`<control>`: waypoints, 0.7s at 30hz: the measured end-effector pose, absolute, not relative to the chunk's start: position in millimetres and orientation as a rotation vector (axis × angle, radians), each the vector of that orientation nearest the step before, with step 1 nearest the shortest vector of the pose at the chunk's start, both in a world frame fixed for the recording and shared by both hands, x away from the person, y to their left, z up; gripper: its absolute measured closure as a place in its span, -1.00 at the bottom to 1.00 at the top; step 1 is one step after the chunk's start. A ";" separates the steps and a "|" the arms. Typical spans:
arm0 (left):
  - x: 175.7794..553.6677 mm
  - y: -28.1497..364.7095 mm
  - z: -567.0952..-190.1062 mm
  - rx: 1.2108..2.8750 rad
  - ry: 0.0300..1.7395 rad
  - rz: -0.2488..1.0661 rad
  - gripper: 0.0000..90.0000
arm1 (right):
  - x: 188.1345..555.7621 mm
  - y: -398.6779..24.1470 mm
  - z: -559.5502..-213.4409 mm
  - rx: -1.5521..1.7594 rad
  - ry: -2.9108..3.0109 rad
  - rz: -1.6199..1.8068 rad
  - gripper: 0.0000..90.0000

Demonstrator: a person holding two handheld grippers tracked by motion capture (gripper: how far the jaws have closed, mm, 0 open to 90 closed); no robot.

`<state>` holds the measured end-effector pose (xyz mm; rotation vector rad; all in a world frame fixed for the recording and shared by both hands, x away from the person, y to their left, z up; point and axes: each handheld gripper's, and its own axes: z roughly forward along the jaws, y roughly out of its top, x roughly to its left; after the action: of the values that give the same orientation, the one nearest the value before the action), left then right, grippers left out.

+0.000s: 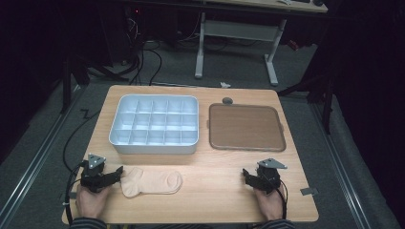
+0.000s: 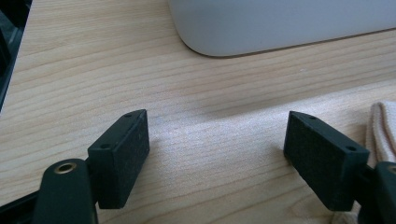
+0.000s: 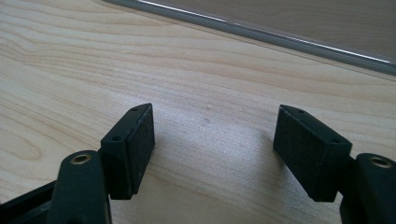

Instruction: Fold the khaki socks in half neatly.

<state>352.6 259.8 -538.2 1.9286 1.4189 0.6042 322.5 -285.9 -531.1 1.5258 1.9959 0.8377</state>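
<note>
A pale peach sock [image 1: 152,182] lies flat on the wooden table [image 1: 215,162] near the front edge, left of centre; its cuff edge [image 2: 383,130] shows at the right of the left gripper view. My left gripper [image 1: 117,174] rests on the table just left of the sock, open, jaws wide with bare wood between them [image 2: 217,140]. My right gripper [image 1: 247,175] rests at the front right, open, nothing between its jaws [image 3: 215,135].
A white divided organiser box [image 1: 155,124] stands at the back left, its wall [image 2: 280,23] ahead of the left gripper. A brown tray [image 1: 246,127] lies at the back right, its rim [image 3: 261,35] ahead of the right gripper. A small dark knob [image 1: 227,100] sits behind the tray.
</note>
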 end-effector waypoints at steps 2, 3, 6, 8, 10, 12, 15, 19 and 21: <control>352.5 260.2 -538.0 1.931 1.418 0.604 -0.48 | 322.5 -285.8 -531.1 1.526 1.995 0.838 -0.35; 352.5 260.2 -538.0 1.931 1.418 0.604 -0.48 | 322.5 -285.8 -531.1 1.526 1.995 0.838 -0.35; 352.4 261.6 -537.3 1.935 1.418 0.602 -0.45 | 322.4 -285.7 -531.1 1.526 1.995 0.837 -0.34; 352.6 262.3 -536.6 1.939 1.419 0.593 -0.43 | 322.5 -285.8 -531.1 1.525 1.996 0.837 -0.34; 352.6 262.9 -536.0 1.939 1.420 0.587 -0.39 | 322.4 -285.8 -531.1 1.525 1.996 0.837 -0.34; 352.2 265.1 -535.3 1.920 1.424 0.565 -0.36 | 322.4 -285.8 -531.1 1.526 1.995 0.837 -0.34; 347.2 269.8 -531.7 1.868 1.421 0.554 -0.35 | 322.4 -285.8 -531.1 1.525 1.995 0.837 -0.34; 340.0 271.6 -526.3 1.857 1.394 0.543 -0.33 | 322.5 -285.8 -531.1 1.526 1.995 0.837 -0.34; 338.1 272.0 -525.1 1.857 1.386 0.535 -0.32 | 322.5 -285.7 -531.1 1.526 1.995 0.837 -0.35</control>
<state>338.1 272.0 -525.1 1.8566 1.3862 0.5348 322.5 -285.7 -531.1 1.5256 1.9948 0.8365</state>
